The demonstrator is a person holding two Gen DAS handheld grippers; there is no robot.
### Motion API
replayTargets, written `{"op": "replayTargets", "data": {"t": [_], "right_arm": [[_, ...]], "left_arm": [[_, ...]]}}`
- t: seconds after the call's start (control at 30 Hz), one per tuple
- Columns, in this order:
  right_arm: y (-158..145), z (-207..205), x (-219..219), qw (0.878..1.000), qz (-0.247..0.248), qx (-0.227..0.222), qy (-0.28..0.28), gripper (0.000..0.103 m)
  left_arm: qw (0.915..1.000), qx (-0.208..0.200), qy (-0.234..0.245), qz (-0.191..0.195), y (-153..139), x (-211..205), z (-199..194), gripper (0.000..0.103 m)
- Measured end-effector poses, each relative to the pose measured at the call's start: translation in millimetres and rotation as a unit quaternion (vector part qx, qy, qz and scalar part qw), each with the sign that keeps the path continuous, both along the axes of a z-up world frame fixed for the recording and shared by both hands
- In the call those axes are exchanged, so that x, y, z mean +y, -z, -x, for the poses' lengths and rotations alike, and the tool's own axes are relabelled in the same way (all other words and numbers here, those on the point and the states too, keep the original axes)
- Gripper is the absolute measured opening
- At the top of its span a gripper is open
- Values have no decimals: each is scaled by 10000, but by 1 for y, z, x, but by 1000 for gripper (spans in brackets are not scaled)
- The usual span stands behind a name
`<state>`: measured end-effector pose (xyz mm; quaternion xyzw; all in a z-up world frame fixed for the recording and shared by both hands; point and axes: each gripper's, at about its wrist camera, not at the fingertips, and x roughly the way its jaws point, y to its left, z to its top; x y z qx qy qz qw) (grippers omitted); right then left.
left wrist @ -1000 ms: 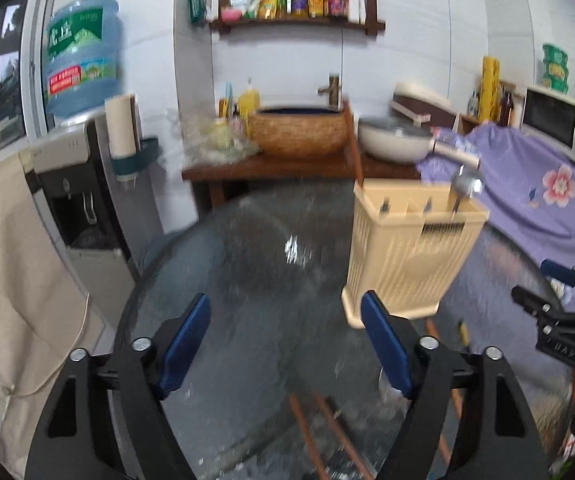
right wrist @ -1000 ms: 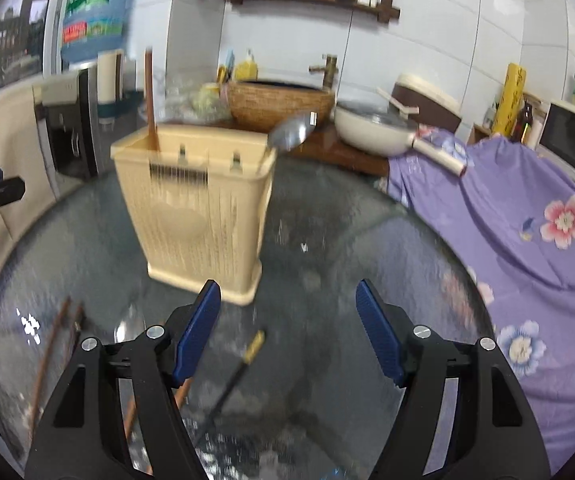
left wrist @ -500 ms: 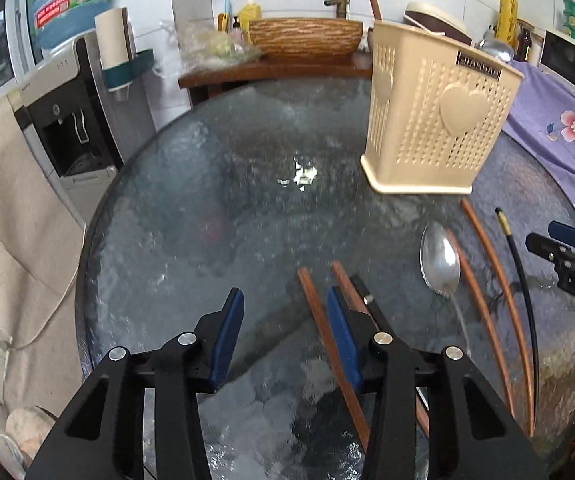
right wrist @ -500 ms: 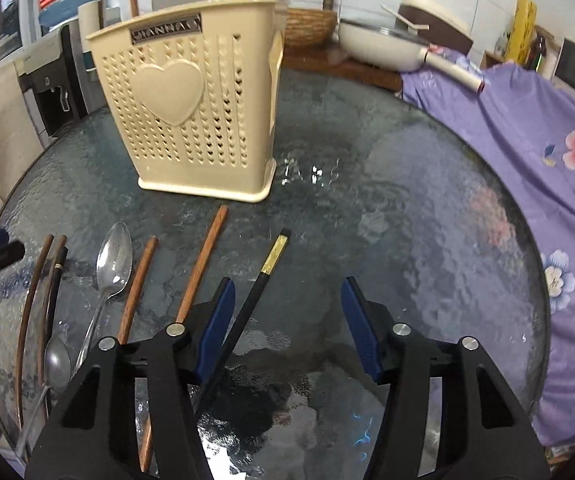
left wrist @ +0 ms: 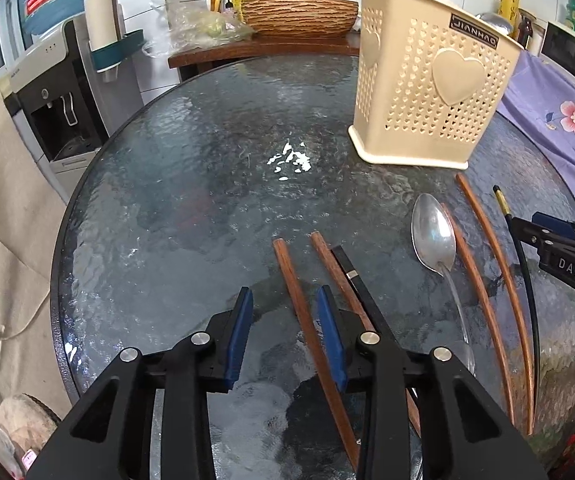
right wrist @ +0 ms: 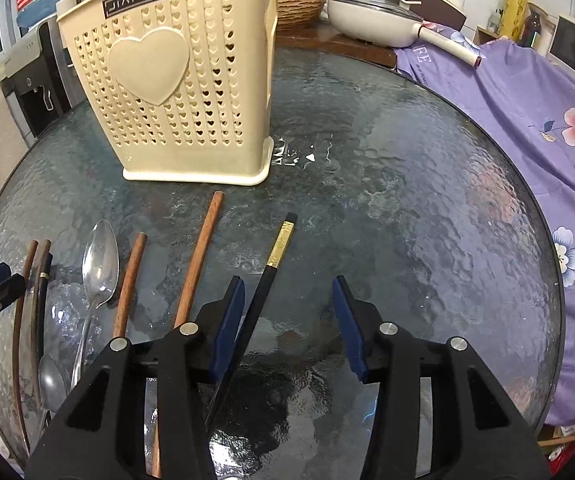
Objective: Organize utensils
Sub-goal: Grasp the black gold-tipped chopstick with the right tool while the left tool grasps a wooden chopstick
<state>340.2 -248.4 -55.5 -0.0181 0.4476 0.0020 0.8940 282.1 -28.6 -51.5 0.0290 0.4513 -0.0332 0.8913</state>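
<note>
The left claw (left wrist: 285,332) is hanging open over a brown chopstick (left wrist: 307,328); the right claw (right wrist: 289,324) is gaping beside the black chopstick (right wrist: 265,280). Beyond, a spoon (right wrist: 99,262) is lying on the round glass tabletop (right wrist: 427,208), short of the cream holder (right wrist: 175,80), with bare glass stretching rightward toward purple cloth (right wrist: 527,92).

- The left claw (left wrist: 287,336) is held open above the glass tabletop (left wrist: 191,208), straddling a wooden chopstick (left wrist: 307,328).
- A spoon (left wrist: 433,234) is laid near the cream utensil holder (left wrist: 427,80).
- The right claw (left wrist: 559,248) is seen at the right edge.
</note>
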Motion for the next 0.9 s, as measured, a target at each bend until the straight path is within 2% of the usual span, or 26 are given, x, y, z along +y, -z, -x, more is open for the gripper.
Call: {"op": "replayTargets", "data": {"t": [0.1,0.3,0.67,0.73,0.9], "right_arm": [[3,-3,1,10000,50,48,28,40],[3,-4,4,9999,69,31,66,37],[4,-4,8,9996,-185,74,194,24],[4,-5,10,9997,-187,43,181,18],[4,-4,15,9997,-139,11,178,11]], "left_arm": [[10000,19,-24,-22,2,-2,0,28],[9999,35,-98,-48,3,0,-2,23],[9998,-13,-192,3,4,-3,-6,13],[9997,-40,-233,-6,4,-3,-6,10],[9994,-68,-324,56,4,-2,-6,9]]}}
